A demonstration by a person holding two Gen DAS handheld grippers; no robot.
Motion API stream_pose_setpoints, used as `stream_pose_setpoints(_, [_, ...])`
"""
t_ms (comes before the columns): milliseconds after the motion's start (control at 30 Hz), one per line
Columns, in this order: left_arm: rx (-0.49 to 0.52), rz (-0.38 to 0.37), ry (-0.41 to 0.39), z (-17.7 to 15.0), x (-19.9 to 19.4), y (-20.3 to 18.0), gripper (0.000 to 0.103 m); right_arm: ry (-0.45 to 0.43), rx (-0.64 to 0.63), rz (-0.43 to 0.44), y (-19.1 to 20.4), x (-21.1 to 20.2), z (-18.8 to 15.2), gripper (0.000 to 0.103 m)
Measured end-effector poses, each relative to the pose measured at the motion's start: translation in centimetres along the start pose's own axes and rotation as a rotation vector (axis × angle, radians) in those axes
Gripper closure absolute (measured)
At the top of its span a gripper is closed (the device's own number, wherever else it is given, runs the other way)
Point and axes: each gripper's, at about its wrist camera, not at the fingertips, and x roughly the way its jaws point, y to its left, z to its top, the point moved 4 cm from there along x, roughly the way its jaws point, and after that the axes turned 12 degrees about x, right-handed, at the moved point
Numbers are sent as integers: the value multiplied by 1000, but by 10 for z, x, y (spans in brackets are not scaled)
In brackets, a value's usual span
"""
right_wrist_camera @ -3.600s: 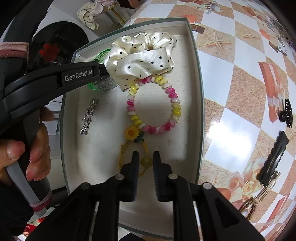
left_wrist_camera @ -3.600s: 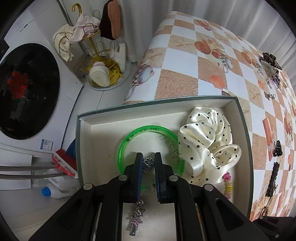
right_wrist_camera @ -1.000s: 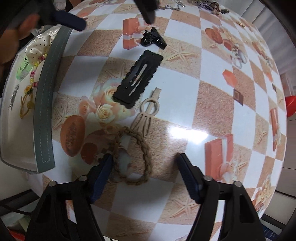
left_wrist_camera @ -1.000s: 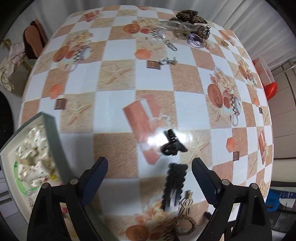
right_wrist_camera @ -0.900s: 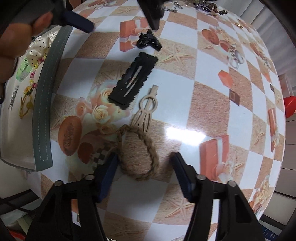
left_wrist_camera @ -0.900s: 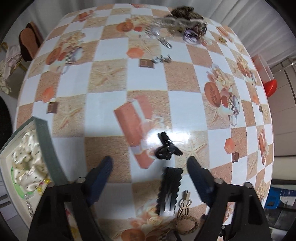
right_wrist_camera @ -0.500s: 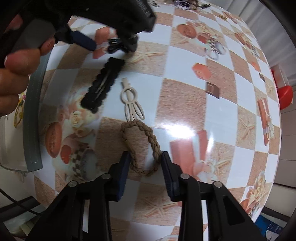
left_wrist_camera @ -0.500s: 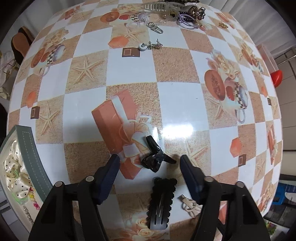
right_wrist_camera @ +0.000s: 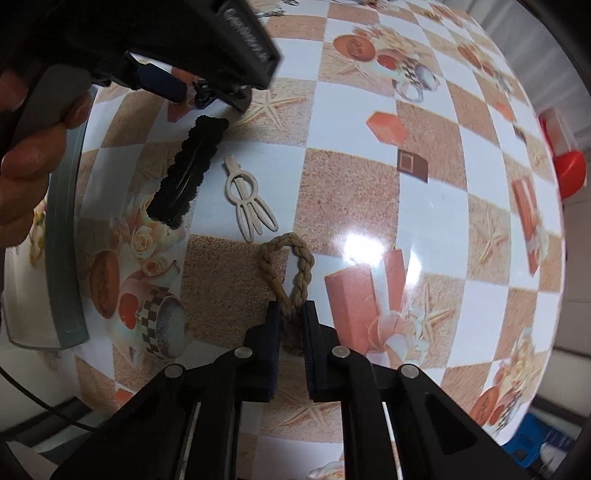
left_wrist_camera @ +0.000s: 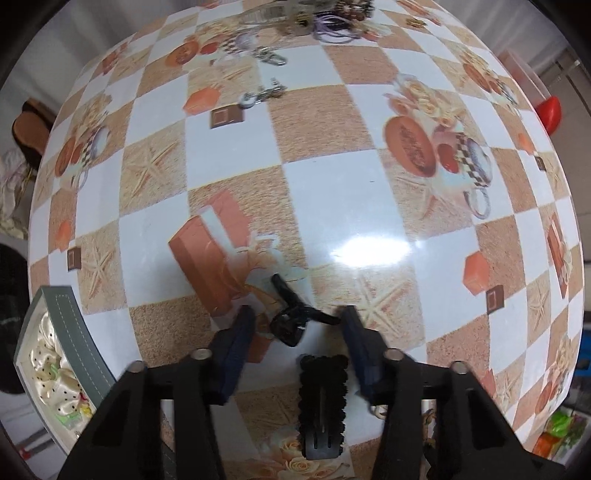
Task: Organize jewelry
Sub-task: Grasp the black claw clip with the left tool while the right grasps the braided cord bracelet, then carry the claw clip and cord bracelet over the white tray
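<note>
My left gripper (left_wrist_camera: 297, 314) is open, its fingers on either side of a small black claw clip (left_wrist_camera: 291, 314) lying on the checkered tablecloth. A black scalloped snap clip (left_wrist_camera: 323, 398) lies just below it. My right gripper (right_wrist_camera: 291, 314) is shut on the near end of a brown braided hair tie (right_wrist_camera: 288, 273), which lies on the table. A cream hair clip (right_wrist_camera: 247, 206) and the black snap clip (right_wrist_camera: 188, 173) lie beyond it. The grey jewelry box (left_wrist_camera: 70, 339) with the polka-dot scrunchie (left_wrist_camera: 55, 369) sits at the left table edge.
A pile of more hair accessories and key rings (left_wrist_camera: 314, 18) lies at the far side of the table. The left gripper's body (right_wrist_camera: 184, 37) and hand fill the upper left of the right wrist view. A red object (left_wrist_camera: 548, 110) stands off the table's right edge.
Both grippers left the box and moved over the table. The left gripper came down around the claw clip and narrowed. The right gripper closed onto the braided hair tie.
</note>
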Motion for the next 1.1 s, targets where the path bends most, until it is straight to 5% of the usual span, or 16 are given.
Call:
stream_pose_setpoints(600, [106,-42,-50,0,-37,-23,60,-26,274,107,-69,-36,11,92])
stream_pose_setpoints(1100, [156,-70,-101,-27,-69,-19,60,-55,342,109,-69,-56,-14,92])
